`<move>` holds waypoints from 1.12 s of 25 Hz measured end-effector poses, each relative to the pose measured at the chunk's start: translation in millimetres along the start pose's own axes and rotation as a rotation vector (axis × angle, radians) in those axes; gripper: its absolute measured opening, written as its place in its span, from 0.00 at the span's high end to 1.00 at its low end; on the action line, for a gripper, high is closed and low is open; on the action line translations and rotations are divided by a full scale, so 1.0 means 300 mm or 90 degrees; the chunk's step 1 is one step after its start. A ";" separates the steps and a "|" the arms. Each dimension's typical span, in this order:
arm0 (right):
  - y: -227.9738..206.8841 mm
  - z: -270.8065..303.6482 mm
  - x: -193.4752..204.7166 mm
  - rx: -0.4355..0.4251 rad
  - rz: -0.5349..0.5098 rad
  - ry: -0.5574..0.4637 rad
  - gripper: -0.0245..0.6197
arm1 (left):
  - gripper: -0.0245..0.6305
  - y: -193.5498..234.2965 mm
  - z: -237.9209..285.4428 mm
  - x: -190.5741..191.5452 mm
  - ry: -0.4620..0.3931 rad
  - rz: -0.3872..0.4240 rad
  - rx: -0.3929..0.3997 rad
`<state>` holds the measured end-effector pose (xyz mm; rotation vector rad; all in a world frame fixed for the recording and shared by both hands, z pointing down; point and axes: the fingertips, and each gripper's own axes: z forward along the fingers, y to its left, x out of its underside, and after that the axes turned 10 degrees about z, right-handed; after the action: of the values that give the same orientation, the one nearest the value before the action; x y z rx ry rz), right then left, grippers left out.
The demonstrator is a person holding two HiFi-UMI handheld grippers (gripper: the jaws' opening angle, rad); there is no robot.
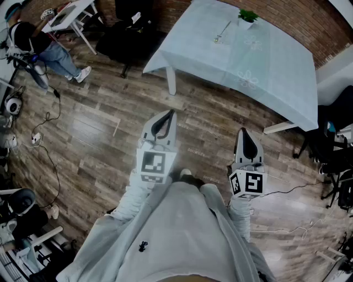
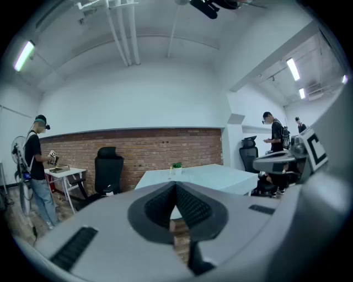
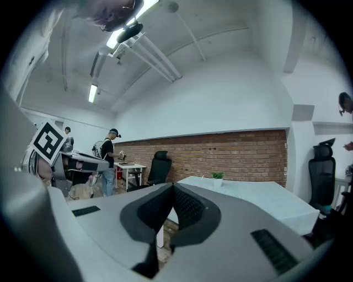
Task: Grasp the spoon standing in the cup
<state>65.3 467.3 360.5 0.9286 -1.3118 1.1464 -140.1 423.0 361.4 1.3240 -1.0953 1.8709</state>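
A thin spoon (image 1: 222, 31) shows on the far table (image 1: 276, 60), apparently standing in a clear cup that is hard to make out. It appears tiny in the left gripper view (image 2: 170, 169) and the right gripper view (image 3: 202, 177). My left gripper (image 1: 171, 113) and right gripper (image 1: 242, 131) hang over the wooden floor, well short of the table. Both are shut with nothing between the jaws, as the left gripper view (image 2: 175, 184) and the right gripper view (image 3: 172, 186) show.
A small potted plant (image 1: 246, 17) stands right of the spoon on the pale tablecloth. A black office chair (image 1: 129, 33) and a white desk (image 1: 69, 14) are at the back left, near a person (image 1: 44, 47). Cables (image 1: 47, 118) trail on the floor; dark chairs (image 1: 331, 148) stand at the right.
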 end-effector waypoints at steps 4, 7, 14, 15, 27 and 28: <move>-0.040 -0.016 0.005 0.000 0.000 0.000 0.94 | 0.93 -0.017 -0.008 0.005 0.011 -0.003 -0.020; -0.082 -0.021 0.014 -0.003 0.006 0.003 0.94 | 0.93 -0.041 -0.004 -0.004 0.017 -0.003 -0.031; -0.136 0.073 0.052 -0.006 0.024 0.019 0.94 | 0.93 -0.020 0.100 0.015 0.027 0.004 -0.035; -0.139 0.101 0.055 -0.007 0.024 0.020 0.94 | 0.93 -0.006 0.126 0.018 0.026 0.004 -0.035; -0.223 0.601 0.002 0.020 0.019 0.025 0.94 | 0.93 0.282 0.616 0.003 0.007 0.003 -0.006; -0.227 0.643 -0.006 0.024 0.018 0.025 0.94 | 0.93 0.311 0.656 0.000 0.005 0.003 -0.002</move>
<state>86.9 264.9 380.6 0.9128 -1.2796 1.2090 -127.4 205.5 367.2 1.3127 -1.0979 1.8743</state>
